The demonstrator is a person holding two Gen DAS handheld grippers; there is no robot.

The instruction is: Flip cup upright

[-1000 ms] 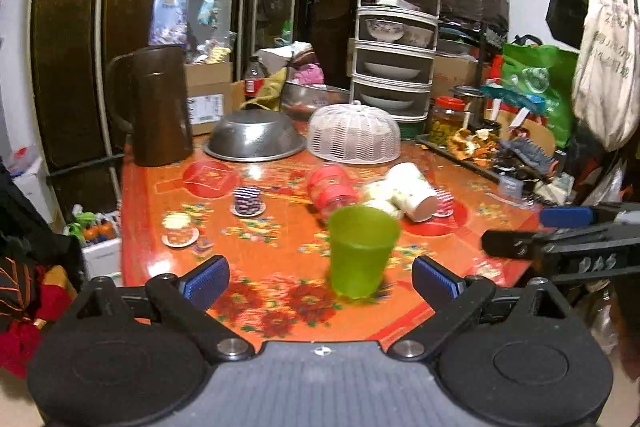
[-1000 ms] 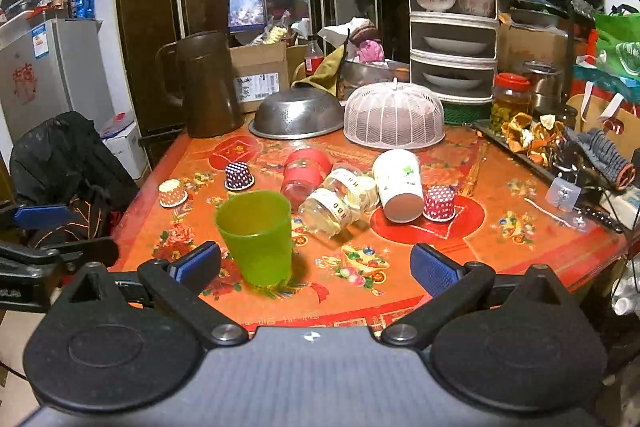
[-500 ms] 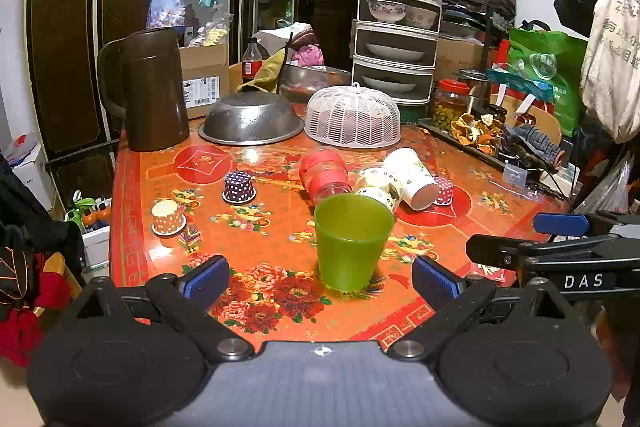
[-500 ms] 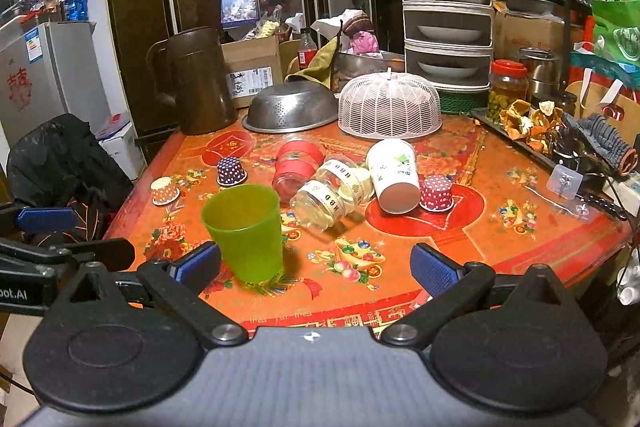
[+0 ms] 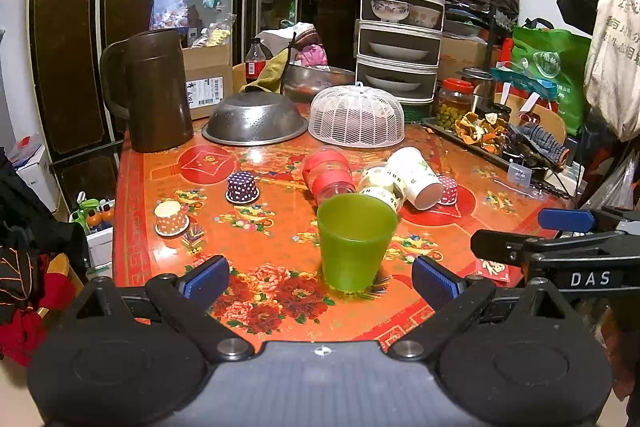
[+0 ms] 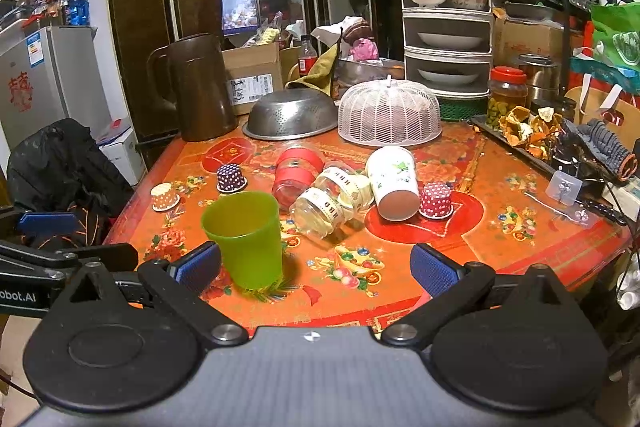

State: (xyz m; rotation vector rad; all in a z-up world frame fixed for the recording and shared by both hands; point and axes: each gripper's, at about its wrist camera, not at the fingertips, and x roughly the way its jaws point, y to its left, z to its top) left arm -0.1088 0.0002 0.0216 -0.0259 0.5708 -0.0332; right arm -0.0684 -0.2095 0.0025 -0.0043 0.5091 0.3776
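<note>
The translucent green plastic cup (image 5: 354, 241) stands upright, mouth up, near the front edge of the red flower-patterned table (image 5: 160, 163), and everything else can be placed from it. The left gripper (image 5: 320, 277) sits just in front of the cup with its blue-padded fingers (image 5: 204, 277) spread wide, one to each side of the cup and clear of it, holding nothing. The right gripper (image 6: 316, 267) is held off to the cup's right, its jaws equally wide and empty; in its own view the cup (image 6: 245, 239) stands just beside its left blue pad (image 6: 196, 269), though whether they touch I cannot tell.

Right behind the cup lies a cluster of tipped things: a red-banded clear tumbler (image 5: 329, 173) on its side, a clear glass jar with cream labels (image 5: 382, 187) lying down, and a white paper cup with a green leaf print (image 5: 416, 177) also on its side. A small red dotted cupcake liner (image 5: 447, 190) sits past the paper cup. To the cup's left and farther back are a dark blue dotted cupcake liner (image 5: 242, 187) and an orange dotted one (image 5: 171, 218), each mouth down. Far behind the cup, along the table's back, stand a tall brown plastic jug (image 5: 154, 111), an overturned steel colander (image 5: 254, 123) and a white mesh food cover (image 5: 357, 119).
</note>
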